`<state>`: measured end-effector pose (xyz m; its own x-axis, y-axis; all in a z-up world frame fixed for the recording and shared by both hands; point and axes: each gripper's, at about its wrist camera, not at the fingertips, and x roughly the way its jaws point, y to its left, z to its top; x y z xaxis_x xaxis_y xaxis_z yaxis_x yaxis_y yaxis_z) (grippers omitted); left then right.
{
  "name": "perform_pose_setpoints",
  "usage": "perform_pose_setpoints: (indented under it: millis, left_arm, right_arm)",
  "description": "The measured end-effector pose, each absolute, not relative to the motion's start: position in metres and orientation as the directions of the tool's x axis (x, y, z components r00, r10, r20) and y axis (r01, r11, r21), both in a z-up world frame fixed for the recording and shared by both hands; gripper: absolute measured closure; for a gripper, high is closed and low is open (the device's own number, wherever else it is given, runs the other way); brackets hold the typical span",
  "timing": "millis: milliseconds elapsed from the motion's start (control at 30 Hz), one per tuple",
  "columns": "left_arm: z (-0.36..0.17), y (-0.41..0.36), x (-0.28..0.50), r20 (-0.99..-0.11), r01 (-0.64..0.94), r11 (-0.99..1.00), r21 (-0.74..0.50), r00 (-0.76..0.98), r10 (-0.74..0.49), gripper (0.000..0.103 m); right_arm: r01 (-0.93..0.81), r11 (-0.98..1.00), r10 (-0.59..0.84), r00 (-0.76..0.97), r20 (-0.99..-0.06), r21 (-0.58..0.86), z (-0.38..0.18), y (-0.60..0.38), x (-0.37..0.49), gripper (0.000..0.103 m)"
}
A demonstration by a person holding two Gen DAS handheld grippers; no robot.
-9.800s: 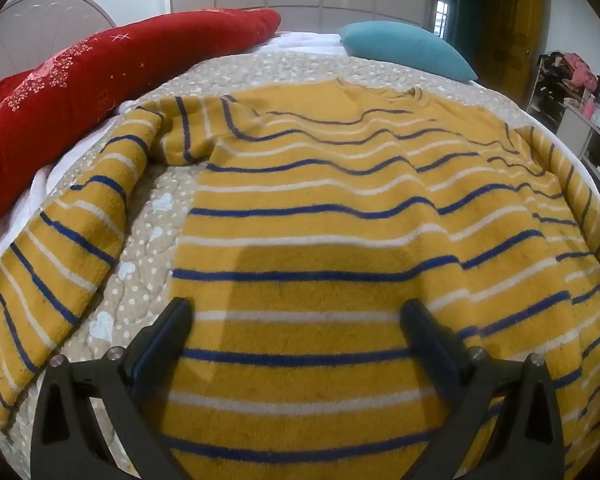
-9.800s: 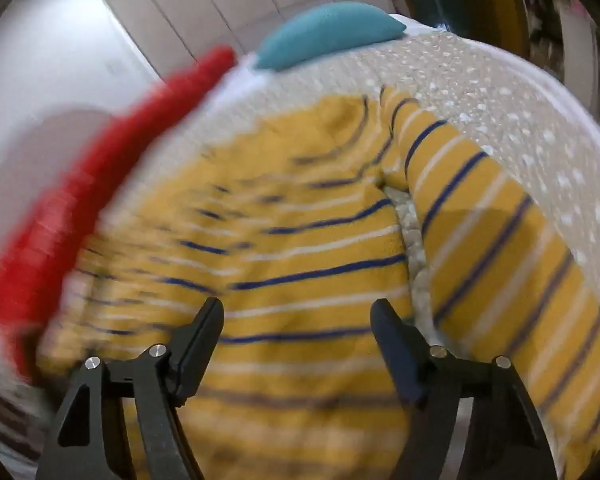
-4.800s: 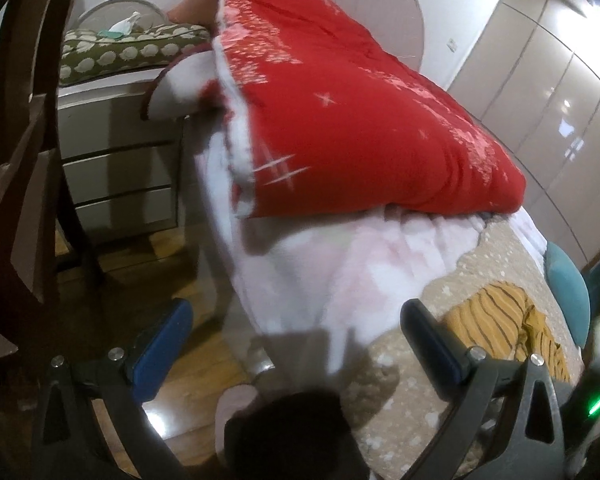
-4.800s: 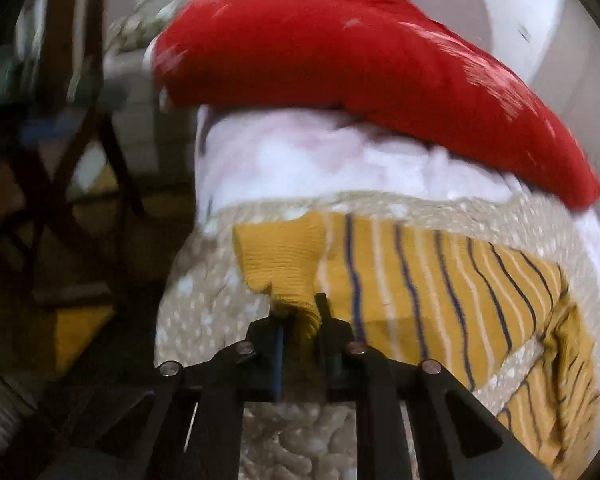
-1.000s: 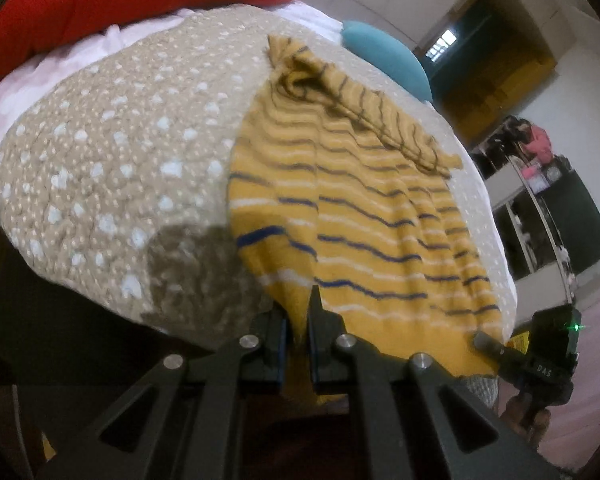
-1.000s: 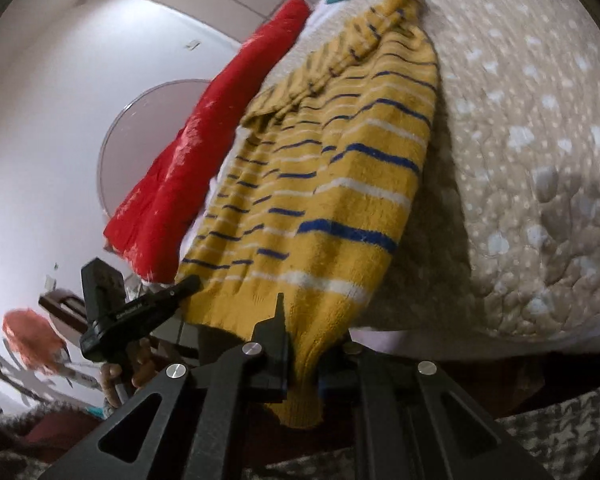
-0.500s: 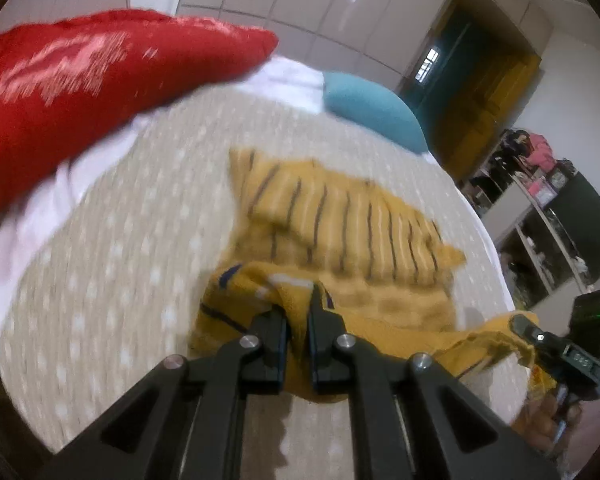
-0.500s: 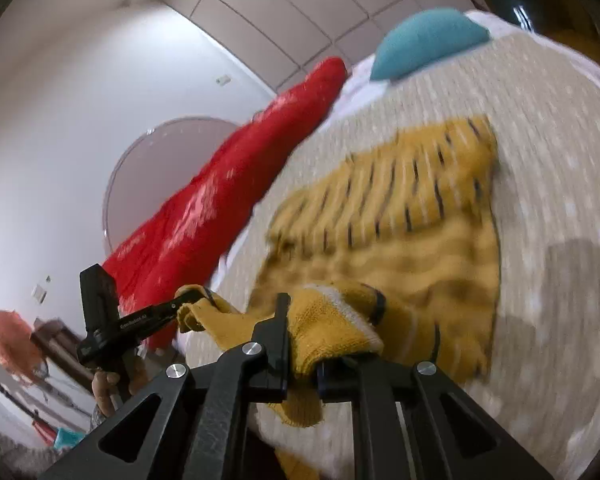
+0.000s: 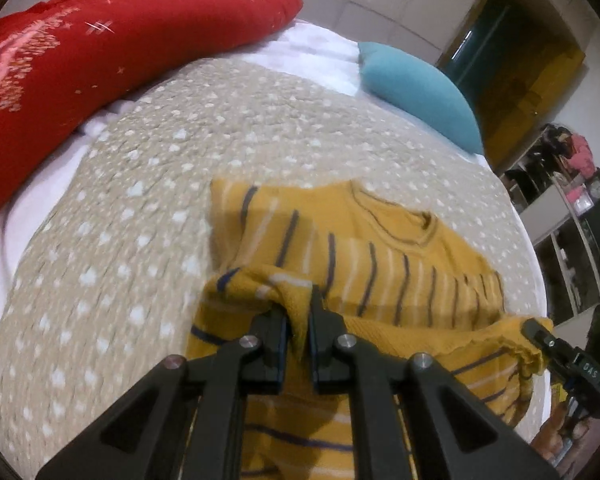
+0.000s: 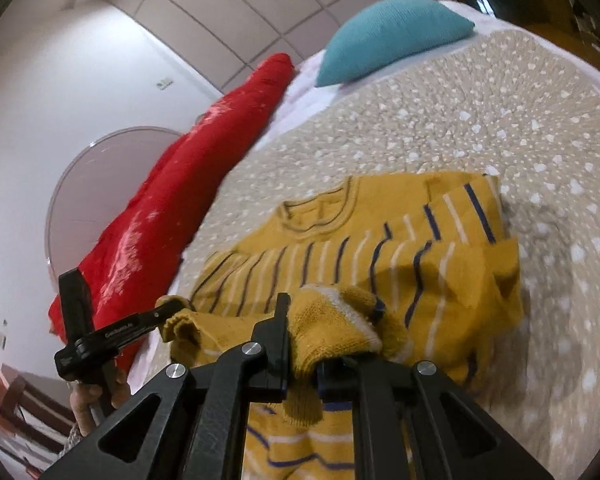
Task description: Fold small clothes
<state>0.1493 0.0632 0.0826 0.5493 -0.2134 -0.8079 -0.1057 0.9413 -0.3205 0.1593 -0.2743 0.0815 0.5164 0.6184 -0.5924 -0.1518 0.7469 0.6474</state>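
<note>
A yellow sweater (image 9: 384,256) with blue and white stripes lies on the dotted beige bedspread (image 9: 140,208), sleeves folded in and collar away from me. It also shows in the right wrist view (image 10: 380,248). My left gripper (image 9: 298,320) is shut on the sweater's hem at its left corner and holds it lifted above the body. My right gripper (image 10: 304,336) is shut on the hem at the right corner, also lifted. Each gripper shows in the other's view: the right one (image 9: 540,338) and the left one (image 10: 168,312).
A red quilt (image 9: 80,64) lies along the left of the bed. A teal pillow (image 9: 416,88) sits at the head. Shelves and a dark doorway (image 9: 572,208) stand to the right. White wardrobe panels (image 10: 220,24) line the far wall.
Both grippers have carried the hem up and forward over the sweater towards the collar, so the lower half now hangs doubled over the upper half.
</note>
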Motion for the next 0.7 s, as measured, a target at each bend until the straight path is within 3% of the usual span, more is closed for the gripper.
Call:
perform_pose_setpoints:
  millis: [167, 367, 467, 533, 700]
  left_arm:
    - [0.06, 0.076, 0.197, -0.812, -0.156, 0.897, -0.413, 0.51, -0.285, 0.09]
    - [0.049, 0.104, 0.22, -0.718, -0.209, 0.748, -0.629, 0.525, -0.458, 0.066]
    - [0.049, 0.122, 0.221, -0.677, -0.237, 0.69, -0.684, 0.559, -0.479, 0.056]
    - [0.051, 0.136, 0.219, -0.667, -0.262, 0.668, -0.696, 0.582, -0.466, 0.052]
    - [0.062, 0.154, 0.208, -0.706, -0.293, 0.711, -0.64, 0.588, -0.394, 0.047]
  right_arm:
    - [-0.027, 0.663, 0.659, 0.497, -0.565, 0.748, 0.047, -0.286, 0.213, 0.088]
    - [0.077, 0.529, 0.717, 0.492, -0.494, 0.845, 0.015, -0.304, 0.246, 0.081]
    - [0.129, 0.356, 0.777, 0.51, -0.37, 0.926, 0.004, -0.318, 0.25, 0.058]
    - [0.156, 0.307, 0.768, 0.542, -0.341, 0.939, 0.005, -0.326, 0.251, 0.046]
    - [0.155, 0.396, 0.695, 0.594, -0.406, 0.905, 0.025, -0.343, 0.25, 0.038]
